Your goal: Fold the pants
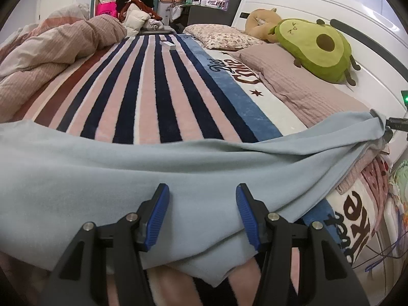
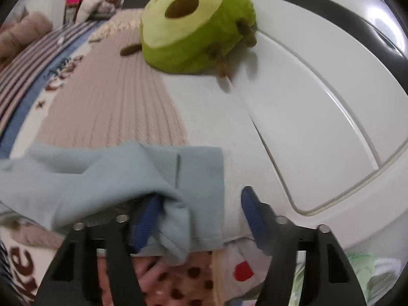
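Light blue pants (image 1: 127,173) lie spread across the near edge of the striped bed. In the left wrist view my left gripper (image 1: 202,193) is open, its blue pads over the pants' near edge with cloth between them. In the right wrist view my right gripper (image 2: 201,201) is open over the end of the pants (image 2: 142,176), which is bunched and folded; a fold of cloth drapes over the left pad (image 2: 145,219). The right pad (image 2: 251,211) is bare. The right gripper's tip shows at the far right of the left wrist view (image 1: 394,123).
A striped blanket (image 1: 142,84) covers the bed. A pink pillow (image 1: 295,76), floral pillow (image 1: 224,37) and green avocado plush (image 2: 196,25) lie by the white headboard (image 2: 318,81). A crumpled pink quilt (image 1: 51,56) is on the left. A small white box (image 1: 168,44) lies far back.
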`<state>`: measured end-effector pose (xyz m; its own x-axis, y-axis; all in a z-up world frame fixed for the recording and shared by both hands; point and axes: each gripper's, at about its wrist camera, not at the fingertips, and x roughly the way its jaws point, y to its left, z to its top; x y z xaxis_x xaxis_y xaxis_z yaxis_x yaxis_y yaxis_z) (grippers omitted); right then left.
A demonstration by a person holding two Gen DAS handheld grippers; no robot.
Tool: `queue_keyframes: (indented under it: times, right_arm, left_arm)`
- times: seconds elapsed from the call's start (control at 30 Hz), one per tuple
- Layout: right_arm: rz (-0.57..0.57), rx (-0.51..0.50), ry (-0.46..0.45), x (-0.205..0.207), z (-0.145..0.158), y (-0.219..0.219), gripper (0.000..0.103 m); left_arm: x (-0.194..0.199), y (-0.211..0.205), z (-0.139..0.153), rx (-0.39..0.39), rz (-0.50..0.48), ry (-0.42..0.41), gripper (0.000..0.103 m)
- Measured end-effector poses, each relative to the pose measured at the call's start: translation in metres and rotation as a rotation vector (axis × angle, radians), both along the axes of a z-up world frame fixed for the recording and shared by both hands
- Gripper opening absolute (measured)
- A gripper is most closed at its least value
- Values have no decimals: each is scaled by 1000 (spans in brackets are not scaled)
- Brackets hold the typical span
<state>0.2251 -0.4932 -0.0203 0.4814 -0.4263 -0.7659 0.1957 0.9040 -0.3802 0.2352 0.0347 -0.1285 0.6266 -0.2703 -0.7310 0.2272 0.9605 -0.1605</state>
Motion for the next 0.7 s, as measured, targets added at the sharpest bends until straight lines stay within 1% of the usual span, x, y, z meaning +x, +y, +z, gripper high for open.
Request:
queue_keyframes:
  times: [0.07, 0.1, 0.13, 0.17, 0.23, 0.33, 0.37, 0.43, 0.53, 0.6, 0.7]
  right_arm:
    - [-23, 85, -5, -6, 3, -8, 61]
    - [-33, 136, -25, -13, 9, -10, 61]
    - [-20, 180, -58, -23, 18, -7, 61]
    - [3, 193, -81, -30, 24, -1, 62]
    - [68, 189, -112, -42, 35, 19, 68]
    - [206, 157, -158, -53, 46, 63, 68]
    - [274, 160, -163, -54, 46, 80, 68]
    - [375, 157, -139, -51, 39, 108, 66]
    - [533, 133, -39, -41, 11, 154, 66]
    - [589, 124, 7, -33, -8, 172, 65]
    - [640, 117, 64, -16, -35, 192, 61]
  left_arm:
    - [1, 0, -1, 5, 3, 2, 50]
    - [1, 1, -1, 4, 2, 2, 50]
    - [1, 1, 0, 3, 3, 1, 50]
    - [1, 0, -1, 5, 5, 0, 50]
    - [2, 0, 1, 4, 9, -7, 50]
    - [2, -2, 5, -10, 3, -19, 50]
    - [1, -4, 6, -14, -2, -20, 50]
    - [1, -7, 6, -13, -13, -20, 50]
    - [2, -8, 2, -4, -22, -10, 50]
    - [3, -6, -2, -6, -18, 1, 50]
    - [3, -3, -4, -10, -16, 7, 50]
